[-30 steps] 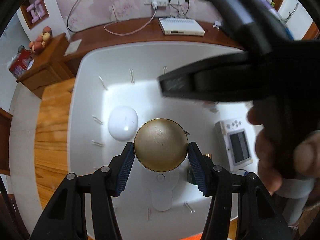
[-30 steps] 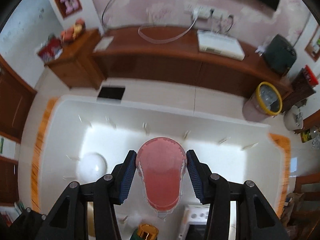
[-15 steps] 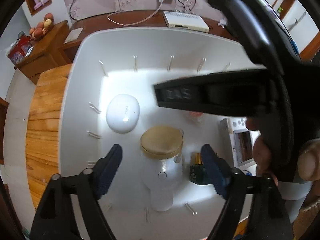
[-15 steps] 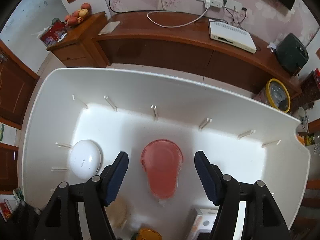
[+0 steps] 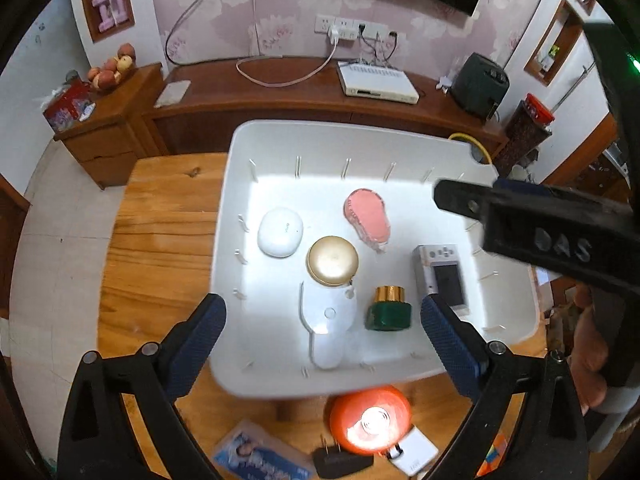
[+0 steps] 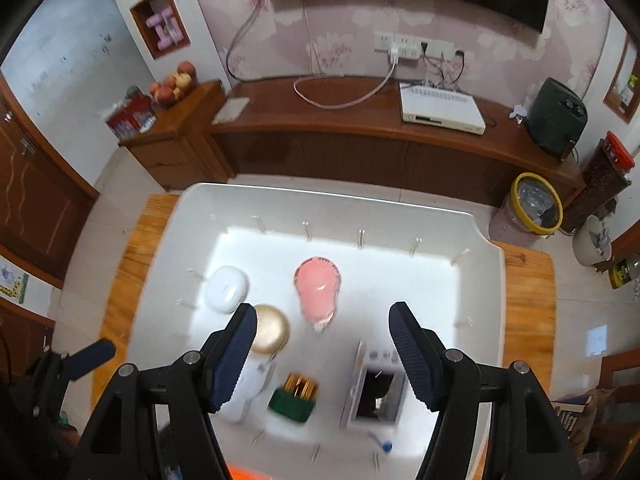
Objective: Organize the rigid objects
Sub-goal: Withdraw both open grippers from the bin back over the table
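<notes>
Hovering wide open and empty above the white tray (image 5: 240, 376), the left claw (image 5: 324, 344) and right claw (image 6: 322, 354) leave the gold-lidded jar (image 5: 332, 260) centred and the pink case (image 5: 366, 220) at one o'clock, spaced apart for access.

**Right gripper wide over the loaded bin**

From my right wrist camera I see the right gripper (image 6: 322, 346) with its jaws spread wide and nothing between them, held above the white bin (image 6: 486, 280) on the wooden table (image 6: 530, 280). Inside the bin, the pink case (image 6: 318, 288) lies near the middle, the white oval case (image 6: 227, 289) to its left, and the gold-lidded jar (image 6: 271, 329) just beside my left finger pad. Nearer me sit the green bottle with a gold cap (image 6: 294, 398) and the small white device with a dark screen (image 6: 376, 390), side by side but apart. Motion blur softens the near items.
</notes>
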A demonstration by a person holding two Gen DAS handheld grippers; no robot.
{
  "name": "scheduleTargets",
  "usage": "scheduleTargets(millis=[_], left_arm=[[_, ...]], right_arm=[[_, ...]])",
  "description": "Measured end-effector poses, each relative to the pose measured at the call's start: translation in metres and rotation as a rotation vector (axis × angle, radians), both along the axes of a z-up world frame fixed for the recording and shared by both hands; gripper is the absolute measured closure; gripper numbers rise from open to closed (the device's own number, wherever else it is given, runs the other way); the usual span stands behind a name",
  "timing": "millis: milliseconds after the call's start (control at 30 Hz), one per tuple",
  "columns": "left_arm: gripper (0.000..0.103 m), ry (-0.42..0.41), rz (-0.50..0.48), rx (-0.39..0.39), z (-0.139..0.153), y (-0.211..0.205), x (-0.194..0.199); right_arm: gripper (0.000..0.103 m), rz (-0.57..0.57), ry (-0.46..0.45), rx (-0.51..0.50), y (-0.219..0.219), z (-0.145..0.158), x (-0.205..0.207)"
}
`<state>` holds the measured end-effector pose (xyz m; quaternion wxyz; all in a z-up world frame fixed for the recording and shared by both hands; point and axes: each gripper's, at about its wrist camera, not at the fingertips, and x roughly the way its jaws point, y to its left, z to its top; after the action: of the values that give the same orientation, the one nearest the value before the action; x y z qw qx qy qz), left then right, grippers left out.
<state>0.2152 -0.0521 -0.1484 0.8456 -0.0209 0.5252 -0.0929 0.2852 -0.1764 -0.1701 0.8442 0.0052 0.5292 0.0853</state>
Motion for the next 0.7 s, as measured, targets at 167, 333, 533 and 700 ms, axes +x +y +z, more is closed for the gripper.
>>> scheduleTargets(millis=[167,333,533,700], left_arm=[[0.005,-0.065,-0.014,0.021,0.029,0.008,-0.013],[0.005,-0.109,-0.022,0.045,0.053,0.009,-0.036],[0.005,-0.162,-0.022,0.062,0.082,0.008,-0.066],[0.005,-0.2,-0.027,0.072,0.102,0.005,-0.091]], right_arm=[[0.033,0.01,-0.066,0.01,-0.007,0.038,-0.044],[0.033,-0.006,-0.13,0.024,-0.014,0.074,-0.085],[0.033,-0.025,-0.193,0.036,-0.024,0.107,-0.127],[0.033,-0.026,-0.241,0.033,-0.031,0.126,-0.166]])
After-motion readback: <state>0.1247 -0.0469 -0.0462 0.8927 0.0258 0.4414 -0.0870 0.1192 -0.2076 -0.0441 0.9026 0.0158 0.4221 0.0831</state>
